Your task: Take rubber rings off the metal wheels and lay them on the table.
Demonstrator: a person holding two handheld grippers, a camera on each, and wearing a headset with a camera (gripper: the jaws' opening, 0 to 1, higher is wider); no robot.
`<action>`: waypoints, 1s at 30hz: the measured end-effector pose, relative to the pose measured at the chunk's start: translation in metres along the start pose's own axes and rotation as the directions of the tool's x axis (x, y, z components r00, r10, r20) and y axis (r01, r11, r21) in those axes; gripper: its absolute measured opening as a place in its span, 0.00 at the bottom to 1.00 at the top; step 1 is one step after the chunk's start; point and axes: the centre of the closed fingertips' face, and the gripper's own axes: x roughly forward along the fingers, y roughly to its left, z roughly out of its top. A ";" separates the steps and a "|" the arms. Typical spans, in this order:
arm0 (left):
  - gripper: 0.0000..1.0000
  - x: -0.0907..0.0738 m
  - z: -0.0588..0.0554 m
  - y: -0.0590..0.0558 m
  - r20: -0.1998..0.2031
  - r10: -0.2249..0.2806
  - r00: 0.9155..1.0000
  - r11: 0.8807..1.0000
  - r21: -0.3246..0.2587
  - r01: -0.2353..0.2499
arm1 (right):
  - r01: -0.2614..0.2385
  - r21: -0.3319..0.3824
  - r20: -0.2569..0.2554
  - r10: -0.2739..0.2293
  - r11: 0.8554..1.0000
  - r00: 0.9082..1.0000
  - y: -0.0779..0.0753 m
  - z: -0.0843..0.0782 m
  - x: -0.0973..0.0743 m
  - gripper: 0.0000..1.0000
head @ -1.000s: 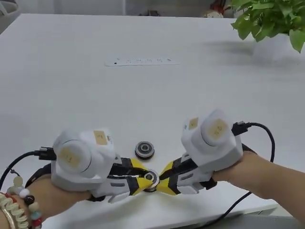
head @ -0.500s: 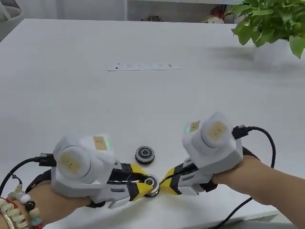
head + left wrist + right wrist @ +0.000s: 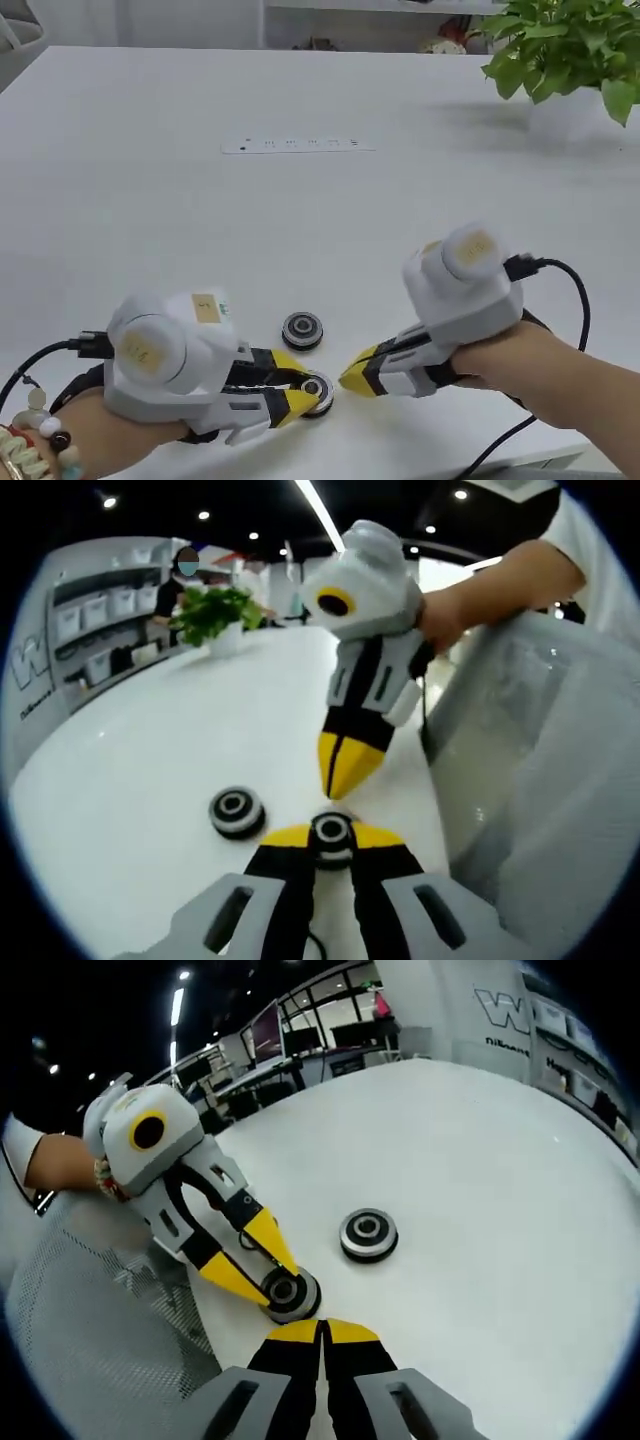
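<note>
Metal wheel (image 3: 320,388) clamped in left tool (image 3: 300,384), right tool (image 3: 352,379) closed and empty just beside

The white tabletop (image 3: 130,210) carries a flat white power strip (image 3: 298,146). Nearer the person than the strip, and well apart from it, a metal wheel (image 3: 302,329) with a black rubber ring (image 3: 286,331) lies flat. A second wheel (image 3: 318,388) is just beside it, farther still from the strip. A potted plant (image 3: 565,45) stands behind and to the right of the strip.
</note>
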 end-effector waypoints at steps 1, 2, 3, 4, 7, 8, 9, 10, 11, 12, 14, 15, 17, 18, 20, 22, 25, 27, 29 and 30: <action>0.14 0.000 0.000 0.000 0.001 0.000 1.000 1.000 0.000 0.000 | 0.003 -0.045 -0.014 -0.004 0.999 1.000 0.000 -0.001 0.000 0.00; 0.14 0.000 0.000 0.000 0.001 0.000 1.000 1.000 0.001 0.000 | 0.010 -0.069 -0.012 -0.011 0.998 1.000 0.000 0.000 0.001 0.00; 0.14 0.000 0.000 0.000 0.002 0.000 1.000 1.000 0.000 0.000 | 0.002 -0.085 -0.013 -0.004 0.996 1.000 0.003 0.000 0.002 0.02; 0.14 0.000 0.000 0.000 0.002 0.000 1.000 1.000 0.000 0.000 | -0.009 -0.097 -0.016 0.007 0.995 1.000 0.005 -0.001 0.003 0.05; 0.14 0.000 0.000 0.000 0.003 -0.001 1.000 1.000 0.001 0.001 | -0.045 -0.151 -0.026 0.041 0.987 0.999 0.014 -0.002 0.004 0.10; 0.14 0.000 0.000 0.000 0.003 -0.001 1.000 1.000 0.001 0.001 | -0.049 -0.176 -0.022 0.046 0.983 0.999 0.017 -0.001 0.005 0.12; 0.14 0.000 0.000 0.000 0.004 -0.001 1.000 1.000 0.001 0.001 | -0.054 -0.178 -0.018 0.051 0.983 0.999 0.019 0.000 0.006 0.16; 0.14 0.000 0.000 0.000 0.004 -0.001 1.000 1.000 0.001 0.001 | -0.060 -0.185 -0.019 0.057 0.981 0.998 0.022 0.000 0.007 0.22; 0.14 0.000 0.000 0.000 0.005 -0.001 1.000 1.000 0.000 0.001 | -0.061 -0.193 -0.019 0.059 0.979 0.998 0.023 0.000 0.009 0.25; 0.14 0.000 0.000 0.000 0.006 -0.001 1.000 1.000 0.000 0.001 | -0.045 -0.235 -0.013 0.043 0.971 0.999 0.021 0.001 0.010 0.25; 0.14 0.000 -0.001 0.000 0.007 0.000 1.000 1.000 -0.002 0.000 | -0.024 -0.274 -0.024 0.018 0.961 1.000 0.017 0.000 0.011 0.18; 0.14 0.000 -0.001 0.000 0.007 0.000 1.000 1.000 -0.002 0.000 | -0.038 -0.249 -0.017 0.035 0.968 0.999 0.021 0.000 0.012 0.18; 0.14 0.000 -0.001 0.000 0.008 0.000 1.000 1.000 -0.003 0.000 | -0.037 -0.249 -0.025 0.032 0.968 0.999 0.020 -0.001 0.012 0.19; 0.14 0.000 -0.001 0.000 0.008 0.000 1.000 1.000 -0.003 0.000 | -0.034 -0.255 -0.019 0.030 0.966 0.999 0.020 0.000 0.012 0.18; 0.14 0.000 -0.001 0.000 0.008 0.001 1.000 1.000 -0.004 -0.001 | -0.035 -0.248 -0.022 0.030 0.968 0.999 0.020 -0.001 0.011 0.18; 0.14 0.000 -0.001 0.000 0.008 0.001 1.000 1.000 -0.004 -0.001 | -0.033 -0.261 -0.025 0.028 0.965 0.999 0.020 -0.001 0.010 0.16; 0.14 0.000 -0.001 0.000 0.012 0.000 1.000 1.000 -0.006 0.000 | -0.035 -0.270 -0.034 0.027 0.962 0.999 0.018 -0.003 0.008 0.11; 0.14 0.000 -0.001 -0.001 0.014 0.001 1.000 1.000 -0.008 -0.001 | -0.035 -0.275 -0.034 0.027 0.961 0.999 0.019 -0.003 0.008 0.10; 0.14 0.000 0.000 -0.001 0.015 0.001 1.000 1.000 -0.008 -0.001 | -0.035 -0.276 -0.036 0.026 0.961 0.999 0.019 -0.003 0.008 0.10; 0.14 0.000 0.000 -0.001 0.015 0.001 1.000 1.000 -0.008 -0.001 | -0.034 -0.271 -0.036 0.026 0.962 0.999 0.019 -0.003 0.008 0.10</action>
